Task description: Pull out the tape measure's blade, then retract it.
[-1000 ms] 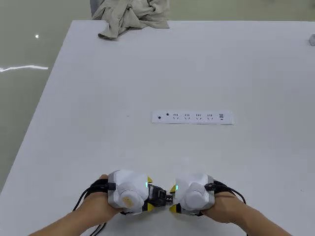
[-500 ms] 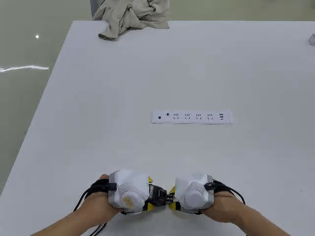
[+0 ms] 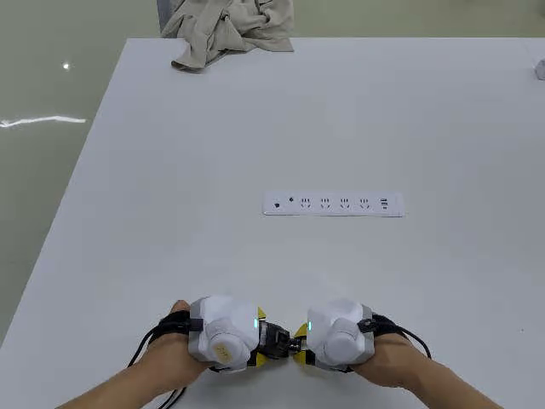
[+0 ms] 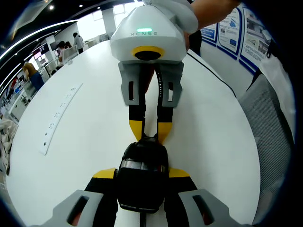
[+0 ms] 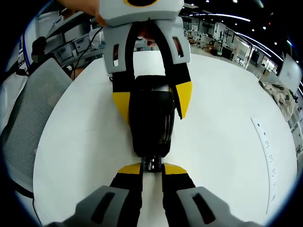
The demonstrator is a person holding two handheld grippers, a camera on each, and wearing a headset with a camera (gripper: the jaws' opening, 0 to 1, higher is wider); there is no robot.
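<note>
— How does the right gripper (image 5: 151, 169) stand?

— Its jaws are pressed together on the small metal tab (image 5: 151, 163) at the blade's end. Straight ahead of it, touching, is the black tape measure (image 5: 151, 118).

— And the left gripper (image 4: 142, 173)?

— It is clamped on the sides of that case from the opposite end. The two grippers face each other nose to nose, low at the near edge of the table (image 3: 255, 128).

— So which way does the blade run?

— Along the line joining them, left to right across the person, roughly parallel to the power strip (image 3: 332, 204) farther up the table. Hardly any blade shows, and the tab sits right at the case mouth.

— Then the pull?

— I'd judge the right gripper should draw straight back to the right along that line, while the left holds the case put. Any sideways drift might kink the blade or slip the tab.
</note>
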